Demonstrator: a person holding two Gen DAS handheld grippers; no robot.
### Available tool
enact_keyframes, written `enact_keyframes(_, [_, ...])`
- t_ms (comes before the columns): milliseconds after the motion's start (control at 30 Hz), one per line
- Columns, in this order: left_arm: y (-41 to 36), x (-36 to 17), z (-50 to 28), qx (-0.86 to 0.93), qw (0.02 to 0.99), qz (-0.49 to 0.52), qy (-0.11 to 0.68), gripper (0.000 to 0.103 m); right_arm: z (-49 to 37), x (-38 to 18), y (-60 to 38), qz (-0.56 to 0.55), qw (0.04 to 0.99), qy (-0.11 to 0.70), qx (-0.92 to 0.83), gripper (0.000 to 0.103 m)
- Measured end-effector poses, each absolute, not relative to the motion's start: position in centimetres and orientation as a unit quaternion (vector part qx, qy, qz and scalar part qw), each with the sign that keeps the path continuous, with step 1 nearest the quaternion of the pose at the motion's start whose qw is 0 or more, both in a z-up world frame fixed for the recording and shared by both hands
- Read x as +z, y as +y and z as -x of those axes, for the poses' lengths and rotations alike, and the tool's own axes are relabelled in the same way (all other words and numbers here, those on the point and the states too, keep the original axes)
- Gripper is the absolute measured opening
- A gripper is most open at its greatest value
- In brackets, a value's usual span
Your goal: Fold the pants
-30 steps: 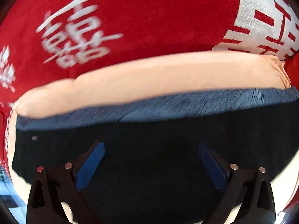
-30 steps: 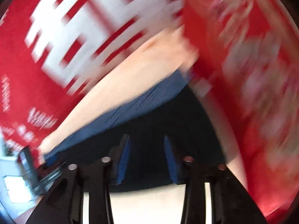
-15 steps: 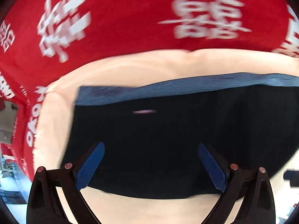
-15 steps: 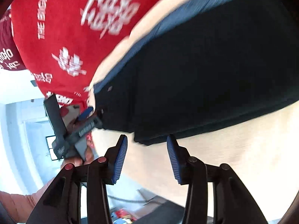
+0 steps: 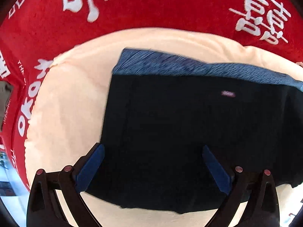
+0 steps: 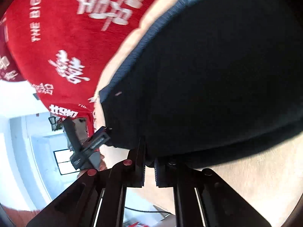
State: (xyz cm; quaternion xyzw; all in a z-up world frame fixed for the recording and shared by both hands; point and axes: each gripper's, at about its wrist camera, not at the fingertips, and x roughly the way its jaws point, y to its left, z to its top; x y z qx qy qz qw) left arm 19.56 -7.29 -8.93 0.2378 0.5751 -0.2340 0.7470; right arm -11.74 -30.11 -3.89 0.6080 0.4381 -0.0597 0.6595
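Pants (image 5: pixel 189 132), dark with a blue ribbed waistband, lie folded flat on a peach cushion (image 5: pixel 72 98) over a red printed blanket (image 5: pixel 170 9). Right gripper (image 6: pixel 149 168) has just closed, apparently pinching the near hem, though the contact is shadowed. Left gripper (image 5: pixel 153 168) hangs wide apart and empty over the near left corner. The long axis runs between the two grippers.

The left wrist view looks steeply down, close over the dark navy folded cloth pants (image 5: pixel 189 132). The right wrist view slants in low at their edge (image 6: pixel 217 75). Both share the pants, the peach padded surface (image 5: pixel 72 98) and the red printed cloth (image 6: pixel 62 37).
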Motion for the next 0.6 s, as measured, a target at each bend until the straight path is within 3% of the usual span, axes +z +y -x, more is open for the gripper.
enact_keyframes(167, [-6.4,-9.1,-19.5,-0.234,0.747,-0.228,0.579,0.103,13.0,-7.0,-28.6,-0.62,0.628,0.461,-0.087,0.007])
enact_keyframes(300, [-7.9,-7.3,-17.8,-0.224,0.748,-0.262,0.566,0.103,14.3,-5.1,-29.9,-0.597,0.634,0.483,-0.091,0.017])
enact_keyframes(467, [-13.3,-3.6,-12.6,-0.29,0.753,-0.238,0.542,0.103,13.4,-0.3,-34.8,-0.483,0.707,0.492,-0.159,0.018])
enact_keyframes(600, [-19.7,-5.7,-7.3,-0.339,0.719,-0.244,0.555,0.103,13.7,-2.2,-38.7,-0.443,0.694,0.528,-0.208,0.022])
